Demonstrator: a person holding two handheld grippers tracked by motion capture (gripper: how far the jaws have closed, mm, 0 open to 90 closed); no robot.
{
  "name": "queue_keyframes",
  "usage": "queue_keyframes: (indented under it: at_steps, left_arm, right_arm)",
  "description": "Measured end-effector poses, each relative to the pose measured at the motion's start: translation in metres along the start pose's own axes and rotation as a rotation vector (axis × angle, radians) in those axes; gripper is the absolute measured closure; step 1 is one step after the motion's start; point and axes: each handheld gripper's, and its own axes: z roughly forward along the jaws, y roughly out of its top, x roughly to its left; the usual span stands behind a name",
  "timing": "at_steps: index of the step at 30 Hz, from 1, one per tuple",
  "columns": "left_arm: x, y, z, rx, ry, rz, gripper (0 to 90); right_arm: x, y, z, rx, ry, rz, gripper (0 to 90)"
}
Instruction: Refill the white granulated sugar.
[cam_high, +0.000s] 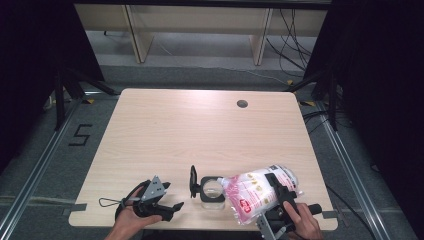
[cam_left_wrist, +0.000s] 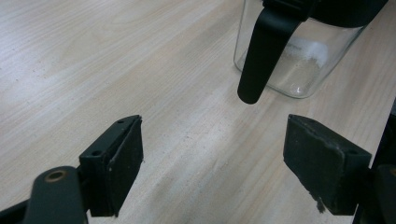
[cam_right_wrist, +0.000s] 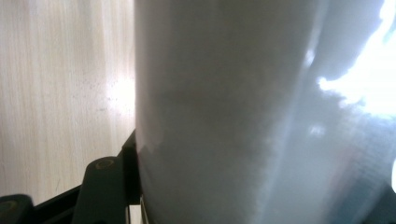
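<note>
One tilted bag (cam_high: 260, 192) over jar (cam_high: 212, 192)

Left hand-held gripper (cam_left_wrist: 212, 163), jaws wide apart above the wooden table (cam_left_wrist: 93, 60), near a glass jar (cam_left_wrist: 299, 60).

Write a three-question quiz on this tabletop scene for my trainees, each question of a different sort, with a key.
1. True or false: the left gripper is clamped on the jar's lid.
2. What does the right gripper hold? A. a pink-and-white bag B. a metal spoon C. a folded cloth
3. Fill in: the glass jar stands with its black lid flipped ____.

Key
1. False: its jaws are spread, with bare table between them.
2. A
3. open
</note>
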Motion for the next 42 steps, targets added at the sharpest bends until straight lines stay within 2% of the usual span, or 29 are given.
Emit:
queue_keyframes:
  at_steps: [2, 3, 4, 5, 7, 8, 9, 11, 12, 13, 16, 17, 19, 20, 23, 25, 26, 28, 29, 30, 31, 32, 33, 34, 35, 36, 39, 41, 42]
  left_arm:
    - [0.0, 0.0, 0.0, -0.002, -0.001, -0.001, 19.6]
    - [0.0, 0.0, 0.0, -0.002, -0.001, -0.001, 19.6]
    - [0.001, 0.001, -0.001, 0.009, 0.004, 0.022, 19.6]
    - [0.0, 0.0, 0.0, 0.002, 0.007, 0.006, 19.6]
    - [0.0, 0.0, 0.0, 0.004, 0.004, 0.007, 19.6]
    - [-0.001, 0.0, 0.0, -0.006, -0.006, -0.013, 19.6]
    - [-0.002, 0.0, 0.001, -0.014, -0.004, -0.016, 19.6]
    - [0.0, 0.0, 0.0, -0.005, -0.002, 0.003, 19.6]
    - [-0.003, -0.001, 0.002, -0.019, -0.006, -0.029, 19.6]
    - [-0.003, -0.001, 0.002, -0.019, -0.006, -0.029, 19.6]
    - [-0.002, 0.0, 0.001, -0.007, -0.007, -0.013, 19.6]
    - [-0.002, 0.0, 0.001, -0.006, -0.006, -0.014, 19.6]
    - [-0.003, -0.001, 0.002, -0.02, -0.004, -0.025, 19.6]
    - [-0.002, 0.0, 0.001, -0.005, -0.007, -0.012, 19.6]
    - [-0.002, -0.001, 0.001, -0.009, -0.003, -0.014, 19.6]
    - [-0.001, 0.0, 0.001, -0.005, -0.006, 0.015, 19.6]
    - [-0.002, 0.0, 0.001, -0.006, -0.006, -0.014, 19.6]
    - [-0.002, 0.0, 0.001, -0.006, -0.007, -0.012, 19.6]
    - [-0.001, -0.001, 0.001, -0.003, -0.002, 0.005, 19.6]
    - [-0.002, -0.001, 0.002, -0.016, -0.005, -0.006, 19.6]
    - [-0.002, -0.001, 0.002, -0.016, -0.005, -0.006, 19.6]
    - [-0.001, 0.0, 0.002, -0.003, 0.001, -0.003, 19.6]
    - [0.0, 0.0, 0.002, 0.006, 0.005, 0.006, 19.6]
    - [-0.002, -0.001, 0.002, -0.004, -0.004, -0.005, 19.6]
    - [-0.003, -0.001, 0.002, -0.01, -0.007, -0.019, 19.6]
    - [-0.002, -0.001, 0.001, 0.003, 0.0, 0.003, 19.6]
    - [-0.002, 0.0, 0.002, -0.011, -0.006, 0.002, 19.6]
    - [-0.001, 0.0, 0.003, 0.001, -0.007, 0.01, 19.6]
    - [-0.002, 0.0, 0.003, 0.004, -0.005, 0.007, 19.6]
  right_arm:
    - [0.002, 0.0, 0.0, 0.013, 0.006, -0.008, 40.0]
    - [0.0, 0.0, 0.0, 0.009, 0.002, -0.046, 40.0]
    - [-0.002, 0.001, -0.001, 0.009, 0.001, -0.099, 40.0]
    - [-0.002, 0.001, 0.0, 0.01, -0.001, -0.117, 40.0]
    - [-0.001, 0.001, 0.0, 0.014, 0.0, -0.114, 40.1]
    - [0.003, 0.001, -0.001, 0.025, 0.004, -0.091, 40.1]
    - [0.003, 0.001, -0.001, 0.022, 0.01, -0.096, 40.1]
    - [0.0, 0.003, -0.001, 0.023, 0.005, -0.176, 40.1]
    - [0.004, 0.002, -0.001, 0.029, 0.003, -0.142, 40.1]
    - [0.004, 0.002, -0.001, 0.029, 0.003, -0.142, 40.1]
    - [0.005, 0.005, -0.001, 0.033, 0.011, -0.205, 40.2]
    - [0.007, 0.005, 0.0, 0.033, 0.012, -0.194, 40.2]
    - [0.007, 0.005, 0.002, 0.01, -0.002, -0.216, 40.3]
    - [0.006, 0.006, 0.002, 0.008, 0.0, -0.238, 40.3]
    - [0.004, 0.007, 0.0, 0.026, 0.003, -0.271, 40.4]
    - [0.006, 0.007, 0.001, 0.016, 0.001, -0.277, 40.4]
    - [0.005, 0.008, 0.0, 0.027, 0.003, -0.307, 40.5]
    - [0.007, 0.007, 0.001, 0.025, 0.003, -0.3, 40.5]
    - [0.009, 0.006, 0.002, 0.014, -0.013, -0.295, 40.6]
    - [0.007, 0.008, 0.001, 0.022, -0.011, -0.328, 40.6]
    - [0.007, 0.008, 0.001, 0.022, -0.011, -0.328, 40.6]
    - [0.004, 0.01, -0.002, 0.056, 0.005, -0.349, 40.6]
    - [0.005, 0.009, -0.001, 0.06, 0.027, -0.342, 40.6]
    - [0.003, 0.01, -0.001, 0.066, 0.016, -0.366, 40.6]
    - [0.007, 0.008, -0.001, 0.075, 0.019, -0.334, 40.7]
    - [0.007, 0.008, 0.002, 0.035, -0.01, -0.344, 40.7]
    - [0.005, 0.009, 0.002, 0.025, -0.02, -0.37, 40.8]
    - [0.006, 0.008, 0.001, 0.044, -0.012, -0.348, 40.8]
    - [0.004, 0.009, 0.003, 0.024, -0.022, -0.373, 40.8]
